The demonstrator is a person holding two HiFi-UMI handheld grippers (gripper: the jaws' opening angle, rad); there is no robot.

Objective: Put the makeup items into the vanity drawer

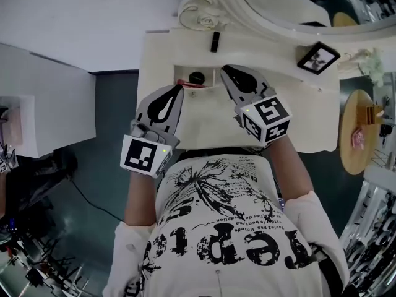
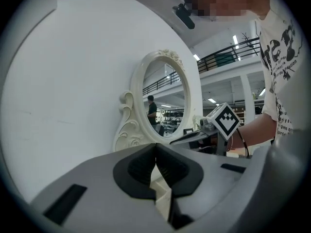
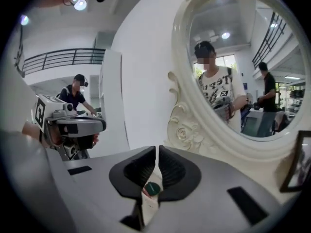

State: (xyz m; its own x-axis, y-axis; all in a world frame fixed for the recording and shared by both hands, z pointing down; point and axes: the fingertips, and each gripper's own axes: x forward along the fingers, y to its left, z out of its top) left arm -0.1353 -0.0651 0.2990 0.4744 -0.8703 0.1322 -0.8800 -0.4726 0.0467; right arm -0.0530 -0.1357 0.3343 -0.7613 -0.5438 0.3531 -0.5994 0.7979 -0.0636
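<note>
Left gripper: my jaws are pressed together with nothing between them. The tip is over the left end of the drawer.
Right gripper: jaws together too, holding nothing. The tip is at the drawer's right end, near the tabletop's back part.
Drawer: open, set into the cream tabletop. I see only a short stretch between my two grippers, which cover the rest.
Round black item: lies in the drawer. My right gripper's view shows it only as a dark disc through the slot below the jaws. I can't tell what kind of makeup it is.
Red item: in the drawer just left of the round one, partly under my left tip. Shape unclear.
Black stick: lies on the tabletop behind the drawer, near the mirror's base. Too small to identify.
Mirror: cream carved frame, cut off at the top in the head view.
Picture frame: on the tabletop's right rear; picture unreadable.
</note>
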